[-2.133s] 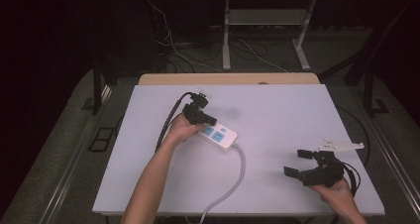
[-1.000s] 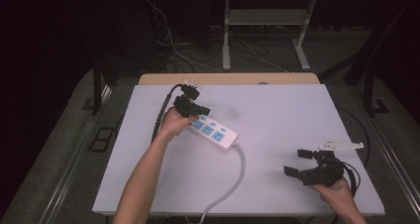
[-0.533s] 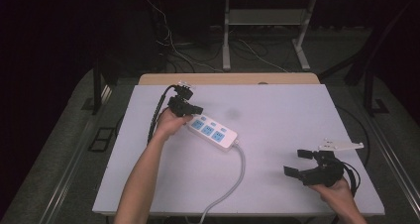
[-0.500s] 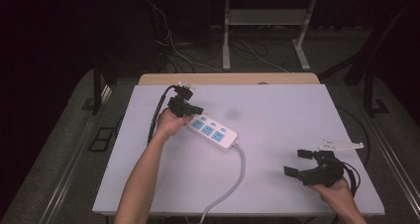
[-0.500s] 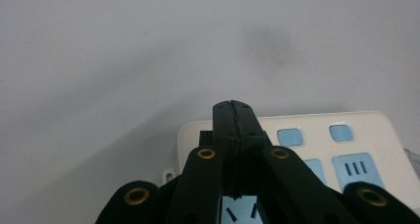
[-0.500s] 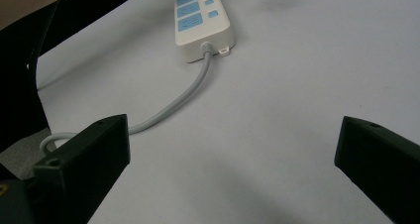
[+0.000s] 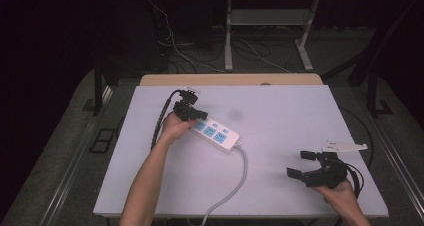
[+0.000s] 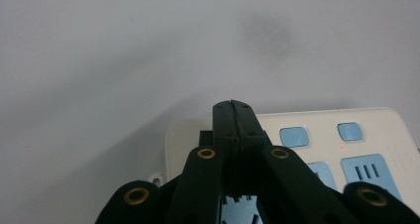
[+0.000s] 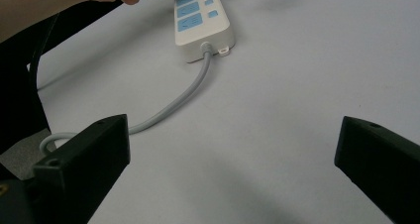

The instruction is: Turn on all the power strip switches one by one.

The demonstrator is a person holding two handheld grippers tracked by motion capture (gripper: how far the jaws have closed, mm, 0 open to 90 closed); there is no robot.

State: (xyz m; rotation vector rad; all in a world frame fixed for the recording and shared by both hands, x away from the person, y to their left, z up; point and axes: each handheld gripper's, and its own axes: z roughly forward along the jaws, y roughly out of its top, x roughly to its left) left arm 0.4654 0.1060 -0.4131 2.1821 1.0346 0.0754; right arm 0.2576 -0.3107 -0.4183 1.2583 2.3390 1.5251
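A white power strip (image 7: 217, 134) with blue sockets lies left of the middle of the white table top (image 7: 290, 116); its grey cord (image 7: 237, 178) curves off the near edge. My left gripper (image 7: 199, 114) is shut with nothing between its jaws, and its tips hover over the strip's far-left end. In the left gripper view the closed tips (image 8: 232, 106) sit above the power strip (image 8: 386, 127) by its blue switches. My right gripper (image 7: 302, 164) stands open at the near right, well apart from the strip. Between its wide tips (image 9: 233, 159) the power strip (image 9: 203, 23) and grey cord (image 9: 173, 105) show farther off.
The left gripper's black cable (image 7: 160, 121) trails off the table's left side. A wooden edge (image 7: 230, 79) borders the far side. Beyond it stand a metal frame (image 7: 265, 21) and floor cables. The right gripper's cable (image 7: 357, 178) loops near the right edge.
My left hand has drifted left and farther away along the strip toward its far-left end, uncovering more sockets. The right gripper and the strip have stayed put.
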